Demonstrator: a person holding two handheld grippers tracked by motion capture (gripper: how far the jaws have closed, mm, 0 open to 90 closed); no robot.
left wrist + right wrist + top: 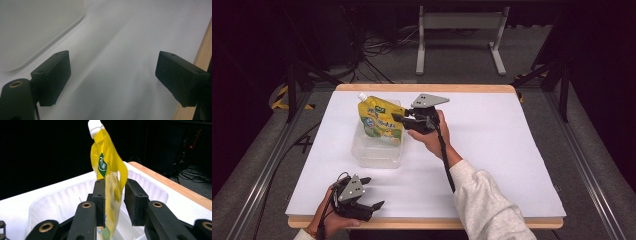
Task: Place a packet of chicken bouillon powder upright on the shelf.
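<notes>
- The right tongs straddle a yellow spouted pouch; in the right gripper view the flat black jaws sit either side of its edge, one against the film, the other with a slight gap, so a firm clamp cannot be told.
- The pouch is glossy and soft-sided, with a white screw cap at the top and a green label patch, held upright over a clear plastic tub.
- The tub is rectangular with rounded corners and ribbed translucent walls; it stands on the white sheet covering the bench, whose wooden rim shows at the edges.
- The left tongs rest near the bench's front edge, jaws wide apart over bare white surface.
</notes>
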